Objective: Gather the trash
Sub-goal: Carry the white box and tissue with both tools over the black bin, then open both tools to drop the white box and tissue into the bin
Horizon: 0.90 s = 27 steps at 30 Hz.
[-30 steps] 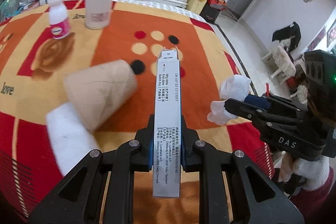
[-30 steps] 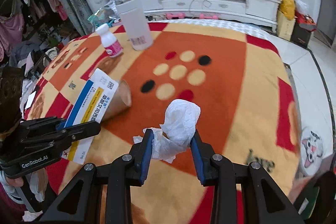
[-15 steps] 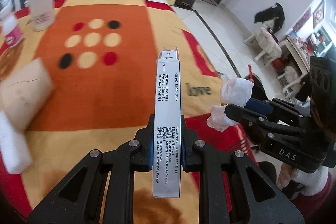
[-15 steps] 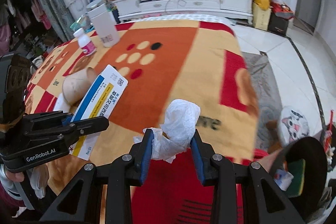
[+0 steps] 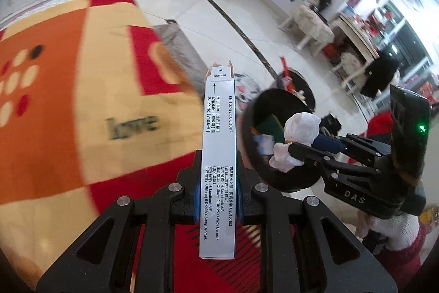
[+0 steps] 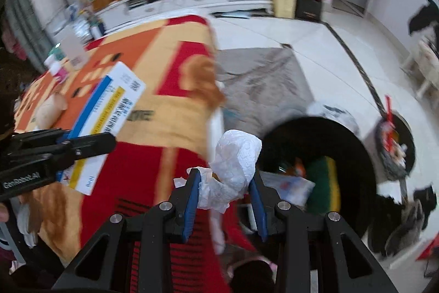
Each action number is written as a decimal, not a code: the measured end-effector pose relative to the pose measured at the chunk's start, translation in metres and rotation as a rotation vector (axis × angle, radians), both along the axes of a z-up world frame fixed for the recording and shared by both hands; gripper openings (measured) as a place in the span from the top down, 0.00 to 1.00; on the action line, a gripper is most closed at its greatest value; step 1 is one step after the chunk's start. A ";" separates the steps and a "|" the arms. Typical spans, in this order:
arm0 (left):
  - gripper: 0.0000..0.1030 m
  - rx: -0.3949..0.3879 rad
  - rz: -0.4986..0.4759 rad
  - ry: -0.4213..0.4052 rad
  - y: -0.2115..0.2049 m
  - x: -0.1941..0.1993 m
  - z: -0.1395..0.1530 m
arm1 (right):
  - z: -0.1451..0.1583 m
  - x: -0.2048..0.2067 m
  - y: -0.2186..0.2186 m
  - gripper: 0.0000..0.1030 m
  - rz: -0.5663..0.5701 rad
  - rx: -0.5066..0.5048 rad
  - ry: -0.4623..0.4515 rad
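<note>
My left gripper [image 5: 218, 192] is shut on a flat white medicine box [image 5: 218, 155], held edge-up over the table's right corner; the box also shows in the right wrist view [image 6: 107, 125]. My right gripper [image 6: 225, 199] is shut on a crumpled white tissue [image 6: 233, 169], which also shows in the left wrist view [image 5: 297, 133]. A black round trash bin [image 6: 354, 155] stands on the floor just right of the table, with green, white and orange trash inside. The tissue hangs at the bin's near rim [image 5: 252, 150].
The table under an orange, red and yellow cloth [image 5: 68, 100] lies to the left. A paper cup [image 6: 50, 111], a small pink-labelled bottle [image 6: 56, 67] and a white container [image 6: 74, 45] remain on it. A second dark bin [image 6: 395, 144] stands further right on the tiled floor.
Both grippers have swung right, off the table toward the floor, each keeping its load. The black bin has come into view under the tissue.
</note>
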<state>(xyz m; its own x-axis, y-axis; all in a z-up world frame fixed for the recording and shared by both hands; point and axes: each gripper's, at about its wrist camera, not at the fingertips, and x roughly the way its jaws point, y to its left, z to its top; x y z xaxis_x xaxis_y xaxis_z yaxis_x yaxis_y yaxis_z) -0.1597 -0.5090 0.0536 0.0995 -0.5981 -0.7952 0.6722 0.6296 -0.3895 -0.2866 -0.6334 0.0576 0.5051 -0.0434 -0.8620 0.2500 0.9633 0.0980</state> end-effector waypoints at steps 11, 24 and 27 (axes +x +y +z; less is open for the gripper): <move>0.84 0.007 -0.097 0.053 -0.072 -0.025 -0.012 | -0.020 -0.036 -0.070 0.67 -0.150 0.026 0.031; 0.84 0.007 -0.116 0.063 -0.099 -0.029 -0.024 | -0.040 -0.045 -0.087 0.67 -0.180 0.054 0.064; 0.84 -0.005 -0.119 0.078 -0.101 -0.027 -0.028 | -0.043 -0.047 -0.091 0.56 -0.192 0.061 0.067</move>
